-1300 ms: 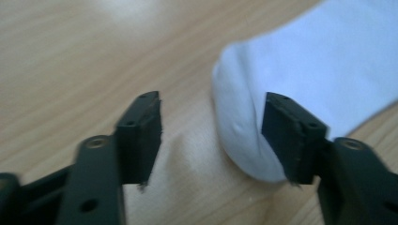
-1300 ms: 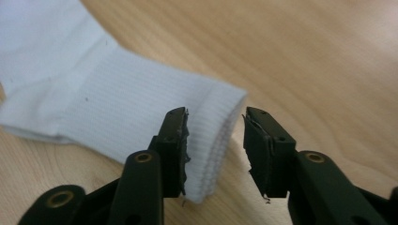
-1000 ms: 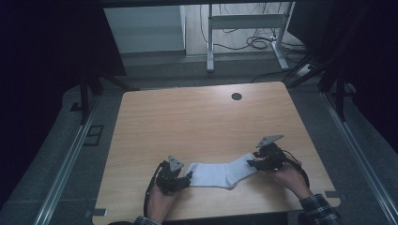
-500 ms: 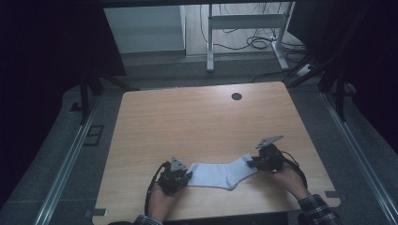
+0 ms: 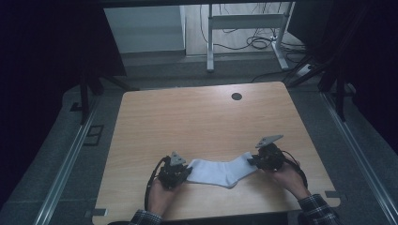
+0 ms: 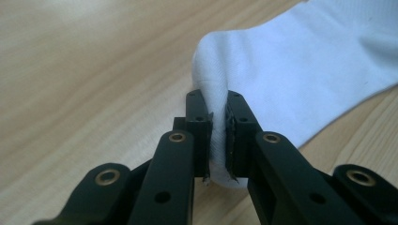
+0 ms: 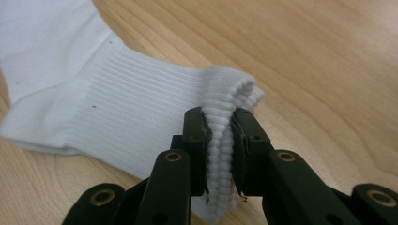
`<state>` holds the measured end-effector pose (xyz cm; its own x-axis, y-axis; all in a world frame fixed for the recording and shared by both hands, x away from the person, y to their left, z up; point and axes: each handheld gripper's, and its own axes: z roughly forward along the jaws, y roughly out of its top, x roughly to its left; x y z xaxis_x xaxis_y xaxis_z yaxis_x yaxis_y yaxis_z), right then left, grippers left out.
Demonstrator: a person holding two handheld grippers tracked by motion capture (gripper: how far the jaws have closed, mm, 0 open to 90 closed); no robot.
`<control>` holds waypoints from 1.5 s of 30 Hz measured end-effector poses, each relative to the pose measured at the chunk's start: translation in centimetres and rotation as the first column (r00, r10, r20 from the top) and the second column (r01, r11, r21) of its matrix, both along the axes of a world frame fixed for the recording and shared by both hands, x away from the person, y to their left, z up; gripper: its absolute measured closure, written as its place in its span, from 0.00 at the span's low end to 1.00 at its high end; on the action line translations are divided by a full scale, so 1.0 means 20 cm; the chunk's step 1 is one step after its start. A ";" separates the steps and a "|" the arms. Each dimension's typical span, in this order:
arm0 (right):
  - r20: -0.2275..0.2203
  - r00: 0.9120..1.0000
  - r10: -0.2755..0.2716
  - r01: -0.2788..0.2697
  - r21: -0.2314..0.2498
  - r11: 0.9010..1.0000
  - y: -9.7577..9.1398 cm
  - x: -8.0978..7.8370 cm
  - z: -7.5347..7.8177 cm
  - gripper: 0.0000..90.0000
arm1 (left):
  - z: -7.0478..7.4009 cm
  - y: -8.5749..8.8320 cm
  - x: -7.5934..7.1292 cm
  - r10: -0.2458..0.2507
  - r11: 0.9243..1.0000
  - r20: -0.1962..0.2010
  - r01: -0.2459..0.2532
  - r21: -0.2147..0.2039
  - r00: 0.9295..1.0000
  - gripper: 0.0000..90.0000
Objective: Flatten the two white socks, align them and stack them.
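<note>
A white sock point(image 5: 218, 171) lies flat near the front edge of the wooden table point(image 5: 197, 117). My left gripper point(image 5: 184, 171) has just closed on the sock's toe end; in the left gripper view the white fabric point(image 6: 263, 75) bunches up between the black pads of that gripper point(image 6: 218, 122). At the sock's other end my right gripper point(image 5: 251, 160) has just closed too. In the right gripper view the ribbed cuff point(image 7: 141, 117) is folded and pinched between the pads of that gripper point(image 7: 219, 136).
A round dark cable hole point(image 5: 236, 96) sits near the table's far edge. Metal rails point(image 5: 70, 159) run along both sides of the table. Beyond the far edge stand a white frame point(image 5: 244, 23) and loose cables on the floor.
Both grippers' jaws have closed onto the ends of the sock. The hands have hardly moved, and the sock lies in the same place.
</note>
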<state>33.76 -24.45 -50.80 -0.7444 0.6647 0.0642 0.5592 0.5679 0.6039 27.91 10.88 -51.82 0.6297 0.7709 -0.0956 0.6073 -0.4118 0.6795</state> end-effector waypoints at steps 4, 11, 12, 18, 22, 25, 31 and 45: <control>0.023 1.000 -0.007 0.006 0.014 1.000 -0.01 0.01 0.05 0.84 | 0.05 -0.01 0.04 -0.008 1.000 0.021 0.007 0.010 1.000 0.91; 0.055 0.998 -0.029 0.027 0.032 0.999 0.00 0.07 0.14 0.84 | 0.14 0.00 0.14 0.001 1.000 0.053 -0.002 0.010 0.999 0.91; 0.059 0.998 -0.033 0.031 0.035 0.999 0.00 0.09 0.15 0.84 | 0.15 0.00 0.16 0.005 1.000 0.053 -0.006 0.005 0.999 0.91; 0.077 0.995 -0.062 0.057 0.056 0.997 0.01 0.15 0.21 0.84 | 0.21 0.01 0.26 0.022 1.000 0.064 -0.023 0.004 0.998 0.91; 0.080 0.993 -0.089 0.082 0.082 0.993 0.01 0.20 0.23 0.84 | 0.24 0.02 0.32 0.042 0.999 0.070 -0.043 0.001 0.997 0.91; 0.080 0.991 -0.108 0.101 0.088 0.991 0.02 0.24 0.24 0.84 | 0.24 0.01 0.36 0.060 0.998 0.067 -0.060 0.000 0.996 0.91; 0.085 0.987 -0.135 0.128 0.083 0.988 0.05 0.32 0.21 0.84 | 0.19 0.01 0.45 0.078 0.996 0.059 -0.080 0.033 0.995 0.91; 0.018 0.986 -0.166 0.165 0.044 0.985 0.07 0.45 0.00 0.82 | -0.02 -0.01 0.56 0.122 0.987 0.000 -0.122 0.103 0.992 0.90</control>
<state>42.79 -23.00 -50.74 -0.6255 0.7761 0.0799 0.6303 0.4422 0.6381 39.21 10.72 -52.18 0.5300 0.8479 -0.0155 0.6611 -0.4017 0.6337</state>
